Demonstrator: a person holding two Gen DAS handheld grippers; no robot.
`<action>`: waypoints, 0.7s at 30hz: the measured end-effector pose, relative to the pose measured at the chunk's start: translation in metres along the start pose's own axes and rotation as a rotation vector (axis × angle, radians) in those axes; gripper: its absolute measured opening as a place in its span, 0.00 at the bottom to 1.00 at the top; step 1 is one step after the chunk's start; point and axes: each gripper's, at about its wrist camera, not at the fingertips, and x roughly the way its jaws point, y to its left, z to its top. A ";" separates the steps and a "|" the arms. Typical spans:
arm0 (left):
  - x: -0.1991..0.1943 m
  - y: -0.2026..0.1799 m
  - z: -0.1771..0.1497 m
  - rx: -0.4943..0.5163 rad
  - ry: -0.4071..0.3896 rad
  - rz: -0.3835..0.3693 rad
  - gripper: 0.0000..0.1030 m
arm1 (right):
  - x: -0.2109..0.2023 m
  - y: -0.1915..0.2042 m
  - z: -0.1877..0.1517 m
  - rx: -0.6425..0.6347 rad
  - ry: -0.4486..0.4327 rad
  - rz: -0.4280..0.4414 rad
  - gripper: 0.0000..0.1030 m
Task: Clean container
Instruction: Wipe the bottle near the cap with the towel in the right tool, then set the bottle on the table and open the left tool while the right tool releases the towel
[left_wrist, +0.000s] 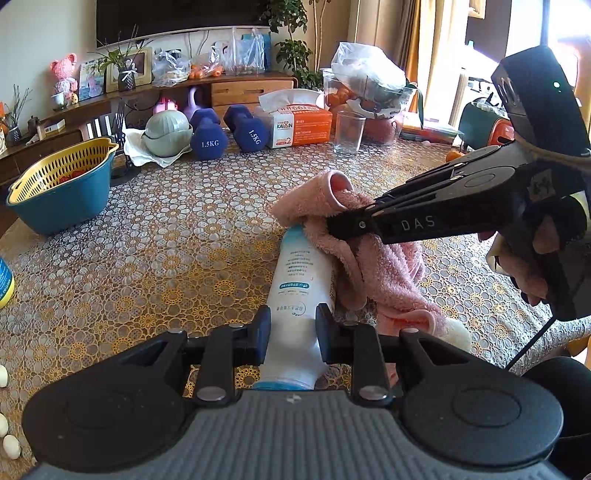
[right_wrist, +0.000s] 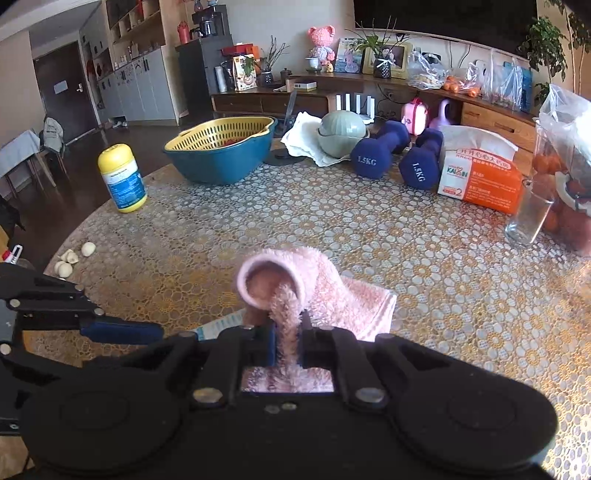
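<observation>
A white bottle with blue print (left_wrist: 297, 280) points away from me over the patterned table, and my left gripper (left_wrist: 293, 332) is shut on its lower body. A fluffy pink towel (left_wrist: 369, 266) drapes over the bottle's far end and right side. My right gripper (left_wrist: 341, 218) comes in from the right, shut on a fold of that towel against the bottle. In the right wrist view the pink towel (right_wrist: 317, 295) bunches up ahead, pinched in the right gripper (right_wrist: 288, 339); only a sliver of the bottle (right_wrist: 216, 326) shows, and the left gripper's blue-padded finger (right_wrist: 122, 330) reaches in from the left.
A blue basin with a yellow strainer (left_wrist: 61, 184), a green bowl on a cloth (left_wrist: 166, 133), two blue dumbbells (left_wrist: 229, 133), a tissue pack (left_wrist: 299, 122) and a clear glass (left_wrist: 349, 131) line the table's far side. A yellow-capped jar (right_wrist: 122, 177) and garlic cloves (right_wrist: 70, 258) sit left.
</observation>
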 end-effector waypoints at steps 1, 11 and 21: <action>0.000 0.000 0.000 0.000 0.000 0.002 0.25 | 0.002 -0.003 0.000 0.009 0.005 -0.008 0.11; 0.002 0.000 0.002 0.004 0.002 0.004 0.25 | 0.029 -0.032 -0.006 0.077 0.070 -0.059 0.11; 0.001 0.000 0.002 -0.020 0.006 0.013 0.25 | 0.028 -0.034 -0.005 0.104 0.066 -0.052 0.19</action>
